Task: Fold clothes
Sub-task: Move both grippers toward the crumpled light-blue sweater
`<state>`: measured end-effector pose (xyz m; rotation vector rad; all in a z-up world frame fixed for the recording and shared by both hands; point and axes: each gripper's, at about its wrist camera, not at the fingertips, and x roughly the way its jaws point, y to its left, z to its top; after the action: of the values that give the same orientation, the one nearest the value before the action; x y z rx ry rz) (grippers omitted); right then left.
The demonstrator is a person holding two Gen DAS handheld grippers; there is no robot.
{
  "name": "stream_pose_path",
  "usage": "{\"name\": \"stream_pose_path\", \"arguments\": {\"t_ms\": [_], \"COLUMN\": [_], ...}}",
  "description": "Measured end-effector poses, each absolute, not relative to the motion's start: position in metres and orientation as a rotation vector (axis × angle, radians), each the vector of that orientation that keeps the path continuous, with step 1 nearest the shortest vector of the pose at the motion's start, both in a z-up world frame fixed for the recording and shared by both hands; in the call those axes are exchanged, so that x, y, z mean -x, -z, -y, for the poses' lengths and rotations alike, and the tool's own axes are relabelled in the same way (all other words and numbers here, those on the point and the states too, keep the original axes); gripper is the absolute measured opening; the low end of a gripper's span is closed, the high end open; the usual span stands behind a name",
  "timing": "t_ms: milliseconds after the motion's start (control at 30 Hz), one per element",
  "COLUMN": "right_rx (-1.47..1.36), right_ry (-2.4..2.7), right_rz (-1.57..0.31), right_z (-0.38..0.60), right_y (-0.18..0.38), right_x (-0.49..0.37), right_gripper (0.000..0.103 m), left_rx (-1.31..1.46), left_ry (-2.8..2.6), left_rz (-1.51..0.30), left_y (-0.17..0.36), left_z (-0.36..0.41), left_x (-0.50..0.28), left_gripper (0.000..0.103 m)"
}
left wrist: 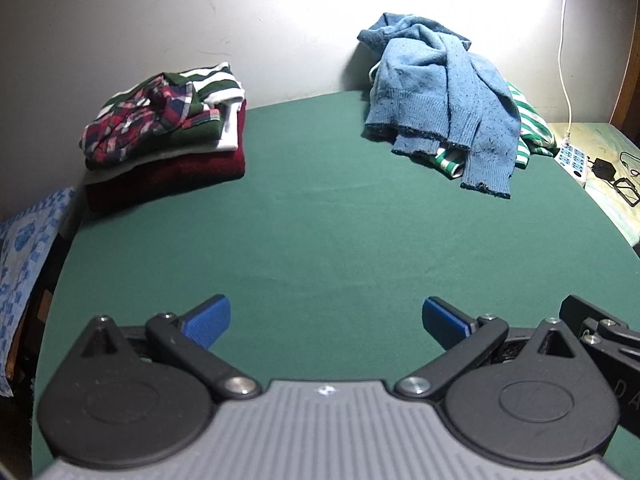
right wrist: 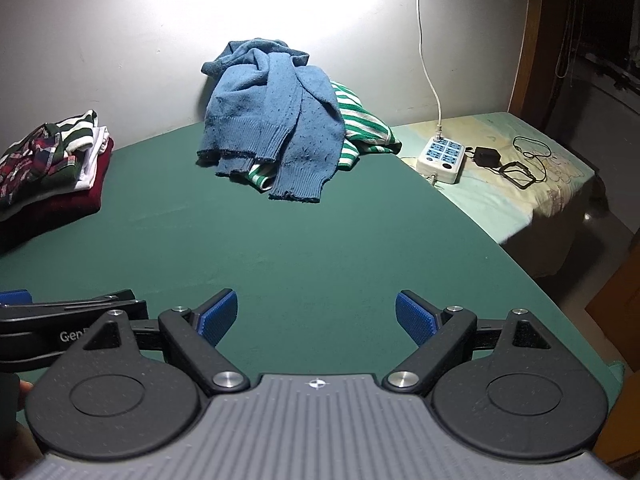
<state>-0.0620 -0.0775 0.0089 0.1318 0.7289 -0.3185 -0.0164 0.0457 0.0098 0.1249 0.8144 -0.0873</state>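
A crumpled blue knit sweater (left wrist: 436, 96) (right wrist: 276, 120) lies heaped at the far side of the green table (left wrist: 320, 220) (right wrist: 280, 240), on top of a green-and-white striped garment (left wrist: 528, 120) (right wrist: 360, 120). At the far left stands a folded stack (left wrist: 164, 136) (right wrist: 52, 168): plaid shirt and striped top over white and dark red pieces. My left gripper (left wrist: 326, 320) is open above the near table edge, nothing between its blue pads. Beside it my right gripper (right wrist: 316, 316) is open too, over bare green cloth. Both are well short of the clothes.
A white power strip (right wrist: 440, 158) (left wrist: 574, 160) with a cord running up the wall, a black charger (right wrist: 486, 158) and cables sit on a pale bed at the right. A blue patterned cloth (left wrist: 24, 260) hangs at the left. The wall stands behind.
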Motion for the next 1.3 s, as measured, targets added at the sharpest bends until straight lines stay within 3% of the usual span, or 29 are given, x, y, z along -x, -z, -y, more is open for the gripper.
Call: {"name": "stream_pose_path", "arguments": {"t_ms": [433, 1300], "right_rx": [-0.264, -0.138], "right_ry": [0.223, 0.155], "right_rz": [-0.778, -0.765], "right_z": [0.091, 0.116], "right_y": [0.002, -0.006], "right_x": [0.054, 0.041], "right_gripper": [0.086, 0.085], "left_rx": [-0.1, -0.124], "left_ry": [0.091, 0.057], "left_rz": [-0.832, -0.84], "left_y": [-0.007, -0.01], "left_z": [-0.047, -0.007], "left_x": [0.009, -0.005], "left_gripper": [0.102, 0.102]}}
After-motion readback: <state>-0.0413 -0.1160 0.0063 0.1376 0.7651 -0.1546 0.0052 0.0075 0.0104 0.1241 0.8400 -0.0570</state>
